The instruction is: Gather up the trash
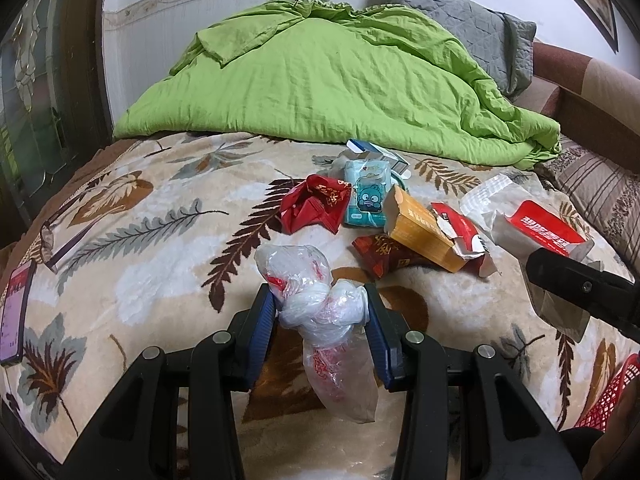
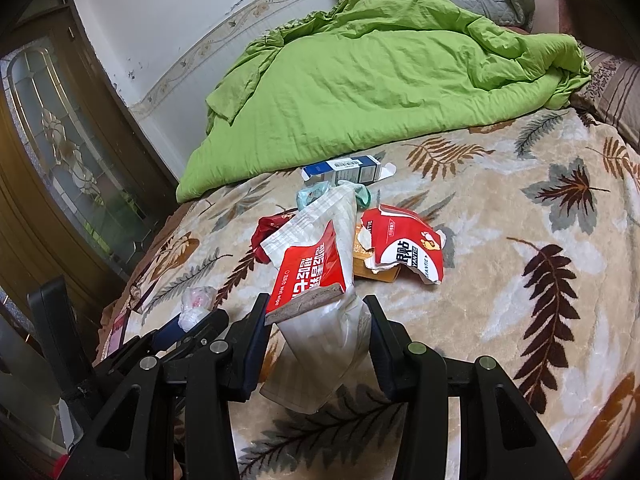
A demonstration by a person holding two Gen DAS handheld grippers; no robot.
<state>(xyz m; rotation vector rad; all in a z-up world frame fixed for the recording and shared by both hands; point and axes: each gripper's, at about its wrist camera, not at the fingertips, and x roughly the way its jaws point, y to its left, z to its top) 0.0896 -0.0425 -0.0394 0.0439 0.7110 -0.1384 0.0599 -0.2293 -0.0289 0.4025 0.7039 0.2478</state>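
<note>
Meanwhile left tool [image 1: 320,312] clamps knotted bag [image 1: 320,320], right tool [image 2: 318,320] clamps wipes packet [image 2: 320,280], bare blanket [image 2: 520,300] rightward.

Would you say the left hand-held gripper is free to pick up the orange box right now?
Probably not: the left hand-held gripper is already shut on a knotted plastic bag. The orange box lies uncovered ahead, but the bag must be dropped first.

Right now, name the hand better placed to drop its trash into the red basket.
Right, probably. In the left wrist view the red basket sits at the far right edge, below the right gripper holding the wet-wipe packet; the left gripper with its plastic bag is further off.
</note>
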